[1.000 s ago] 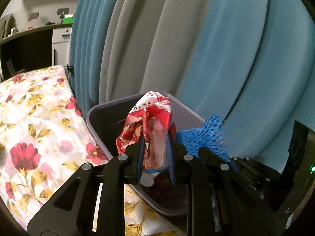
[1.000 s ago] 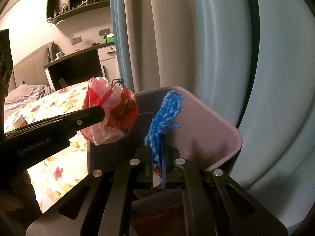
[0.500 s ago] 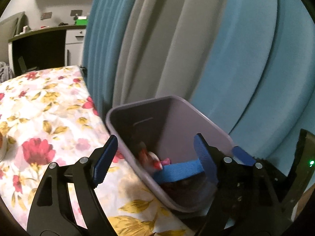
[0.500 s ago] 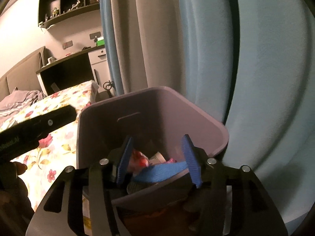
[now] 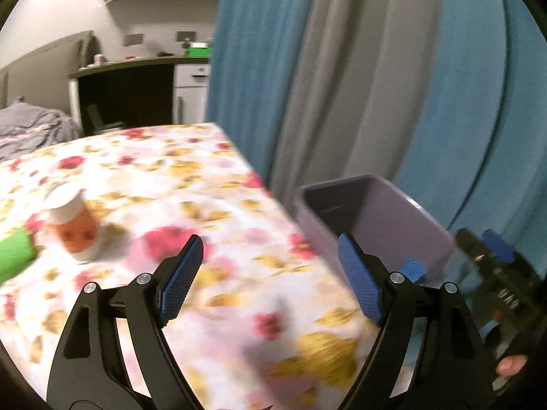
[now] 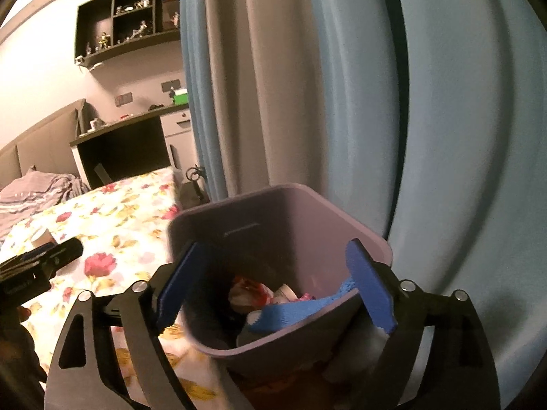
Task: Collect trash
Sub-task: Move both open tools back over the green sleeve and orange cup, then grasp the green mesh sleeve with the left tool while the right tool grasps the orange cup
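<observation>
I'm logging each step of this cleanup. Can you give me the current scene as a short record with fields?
bin: purple bin beside the floral-clothed table
in bin: red-and-white wrapper, blue foam net
left gripper: open, empty, over table
right gripper: jaws opening, nothing gripped, over bin
left on table: paper cup, green item

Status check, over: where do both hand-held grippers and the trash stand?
Left hand-held gripper open, empty. Right hand-held gripper opening over purple plastic bin, blue mesh netting inside. Orange paper cup left on floral tablecloth.
</observation>
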`<state>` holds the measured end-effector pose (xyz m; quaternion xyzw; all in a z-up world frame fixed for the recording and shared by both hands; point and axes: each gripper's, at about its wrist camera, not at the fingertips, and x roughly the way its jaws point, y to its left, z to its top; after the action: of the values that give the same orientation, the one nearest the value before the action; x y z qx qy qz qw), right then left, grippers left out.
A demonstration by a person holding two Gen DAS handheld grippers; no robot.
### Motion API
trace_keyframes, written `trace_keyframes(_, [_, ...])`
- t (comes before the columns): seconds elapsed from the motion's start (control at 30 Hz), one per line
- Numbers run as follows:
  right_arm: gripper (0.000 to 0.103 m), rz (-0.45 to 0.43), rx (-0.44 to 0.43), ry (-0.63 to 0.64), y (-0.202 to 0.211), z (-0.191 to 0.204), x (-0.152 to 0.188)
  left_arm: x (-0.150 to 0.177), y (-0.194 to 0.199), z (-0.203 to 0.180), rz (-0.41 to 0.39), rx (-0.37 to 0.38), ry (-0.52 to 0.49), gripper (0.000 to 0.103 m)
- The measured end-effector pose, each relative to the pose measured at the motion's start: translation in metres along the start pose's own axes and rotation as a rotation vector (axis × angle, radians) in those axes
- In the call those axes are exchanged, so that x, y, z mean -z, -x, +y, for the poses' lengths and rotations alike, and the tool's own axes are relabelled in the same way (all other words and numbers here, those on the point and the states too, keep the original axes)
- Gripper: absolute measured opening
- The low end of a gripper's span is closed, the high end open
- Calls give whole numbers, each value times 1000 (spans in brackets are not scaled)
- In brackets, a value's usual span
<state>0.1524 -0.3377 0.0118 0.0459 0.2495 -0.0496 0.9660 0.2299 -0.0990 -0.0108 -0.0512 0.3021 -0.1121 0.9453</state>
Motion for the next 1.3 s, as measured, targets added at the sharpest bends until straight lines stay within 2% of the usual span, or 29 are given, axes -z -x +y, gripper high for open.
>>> trace_keyframes(0.3, [87,-14,-118,58,15,63,-4,10,54,103,-4,-226,90,80])
trace_keyframes(0.6, [88,19,-265,209,17,167,5,34,108,225,-6,-440,198,80])
trace_keyframes(0.8, [88,50,-339,266,11,228,16,47,131,276,-18,-484,275,80])
trace_keyframes(1.0, [88,89,-384,301,-10,289,25,55,146,304,-27,-524,293,80])
trace_keyframes(1.3, [87,152,-364,333,-52,349,42,62,163,345,-58,-574,359,80])
